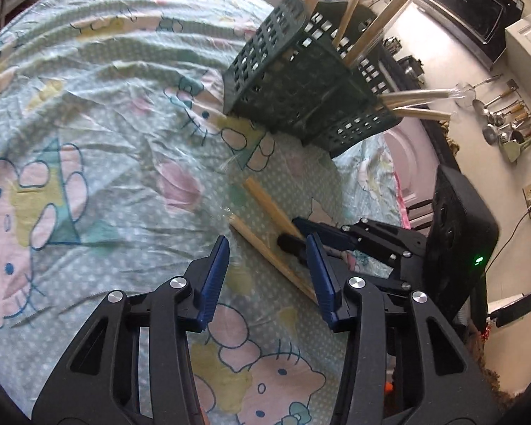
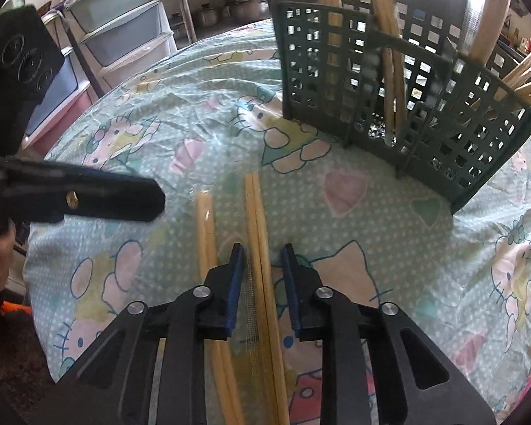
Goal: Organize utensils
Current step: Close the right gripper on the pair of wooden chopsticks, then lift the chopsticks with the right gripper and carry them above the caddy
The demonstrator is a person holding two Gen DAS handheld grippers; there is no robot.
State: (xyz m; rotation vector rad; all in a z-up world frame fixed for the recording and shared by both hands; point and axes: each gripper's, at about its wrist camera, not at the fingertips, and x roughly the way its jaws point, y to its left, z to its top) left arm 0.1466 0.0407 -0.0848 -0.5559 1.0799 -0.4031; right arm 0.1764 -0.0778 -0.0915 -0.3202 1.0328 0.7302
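The right tongs [image 2: 262, 251] straddle one wrapped chopstick pair [image 2: 262, 248] lying on the surface [image 2: 371, 233] in front of the green basket [image 2: 389, 113], pads narrowed but not yet pressing. Centre them before pinching. The left tongs [image 1: 267, 251], spread and empty, hang beside the second pair [image 1: 265, 244].

Two pairs of chopsticks [image 2: 262, 248] [image 2: 207, 241] lie side by side on the table [image 2: 201, 120], before the basket [image 2: 389, 99], in which more chopsticks stand. One pair is flanked by the right gripper [image 2: 262, 258]; the left gripper [image 1: 267, 255] is set beside the other.
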